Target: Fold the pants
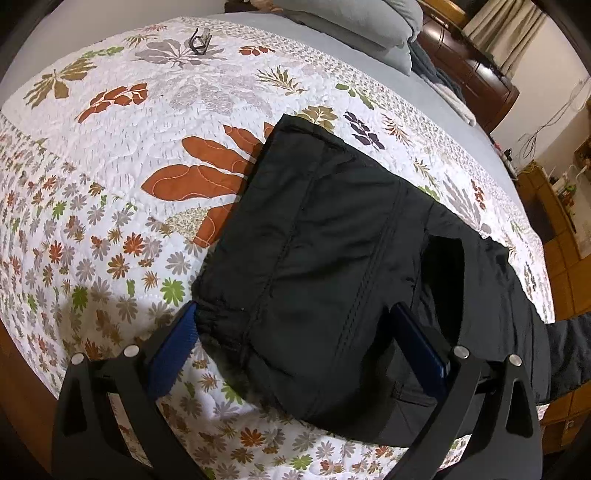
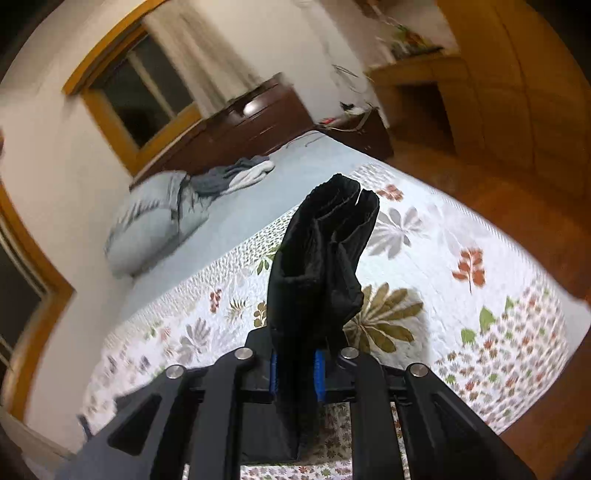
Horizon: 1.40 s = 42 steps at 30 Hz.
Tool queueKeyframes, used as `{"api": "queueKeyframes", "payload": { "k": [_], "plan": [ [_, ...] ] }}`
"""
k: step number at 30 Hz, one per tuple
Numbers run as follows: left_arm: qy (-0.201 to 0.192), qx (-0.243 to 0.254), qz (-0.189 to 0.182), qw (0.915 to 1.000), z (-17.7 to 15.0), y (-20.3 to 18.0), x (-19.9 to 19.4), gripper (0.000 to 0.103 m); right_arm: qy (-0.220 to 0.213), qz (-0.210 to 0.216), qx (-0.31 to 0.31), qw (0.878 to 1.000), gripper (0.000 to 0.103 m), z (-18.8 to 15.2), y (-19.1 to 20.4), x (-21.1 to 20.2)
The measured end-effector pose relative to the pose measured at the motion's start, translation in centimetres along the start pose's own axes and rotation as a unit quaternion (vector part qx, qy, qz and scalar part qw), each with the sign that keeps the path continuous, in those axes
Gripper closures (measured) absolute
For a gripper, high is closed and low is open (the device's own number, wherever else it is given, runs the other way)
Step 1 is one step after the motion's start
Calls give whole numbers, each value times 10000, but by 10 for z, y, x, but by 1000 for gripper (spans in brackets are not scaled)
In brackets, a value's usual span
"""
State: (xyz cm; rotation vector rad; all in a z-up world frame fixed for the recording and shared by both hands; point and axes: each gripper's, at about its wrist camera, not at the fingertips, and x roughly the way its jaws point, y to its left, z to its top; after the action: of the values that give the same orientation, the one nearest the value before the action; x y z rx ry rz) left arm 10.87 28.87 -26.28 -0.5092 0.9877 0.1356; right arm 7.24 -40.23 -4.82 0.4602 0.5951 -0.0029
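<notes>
Black quilted pants [image 1: 314, 240] lie on the flowered quilt [image 1: 110, 166], waist end near me and legs running off to the right. My left gripper [image 1: 295, 308] hovers over the waist with its jaws wide; the left pad [image 1: 177, 343] sits beside the waistband edge and the right pad [image 1: 417, 343] rests on the cloth. In the right wrist view, my right gripper [image 2: 297, 354] is shut on a bunched end of the pants [image 2: 325, 258], which stands up between its blue pads, high above the quilt [image 2: 443, 258].
A small dark object [image 1: 199, 38] lies at the quilt's far edge. Grey pillows [image 1: 369, 26] and folded cloths [image 2: 236, 173] sit by the dark wooden headboard [image 2: 251, 125]. Wooden floor [image 2: 517, 184] and cabinets border the bed on the right.
</notes>
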Motion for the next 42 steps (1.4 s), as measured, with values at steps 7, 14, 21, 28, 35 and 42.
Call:
{"api": "queueKeyframes", "payload": {
  "k": [7, 14, 21, 28, 35, 42],
  "plan": [
    [-96, -167, -213, 9996, -2, 5, -5, 3, 117, -457, -1327, 9900, 89, -14, 90, 14],
    [-170, -314, -382, 9986, -4, 10, -8, 3, 289, -681, -2318, 9700, 89, -48, 167, 40],
    [-203, -392, -495, 9978, -4, 13, -9, 3, 597, -877, -3358, 9359, 89, -115, 239, 81],
    [-188, -494, -638, 9966, -4, 18, -10, 3, 958, -1361, -4924, 8543, 90, -228, 287, 136],
    [-182, -577, -756, 9953, -4, 20, -10, 3, 1157, -1529, -5574, 8078, 90, -284, 293, 160],
    [-184, -607, -777, 9950, -3, 21, -10, 3, 1282, -1550, -5744, 7935, 89, -304, 289, 167]
  ]
}}
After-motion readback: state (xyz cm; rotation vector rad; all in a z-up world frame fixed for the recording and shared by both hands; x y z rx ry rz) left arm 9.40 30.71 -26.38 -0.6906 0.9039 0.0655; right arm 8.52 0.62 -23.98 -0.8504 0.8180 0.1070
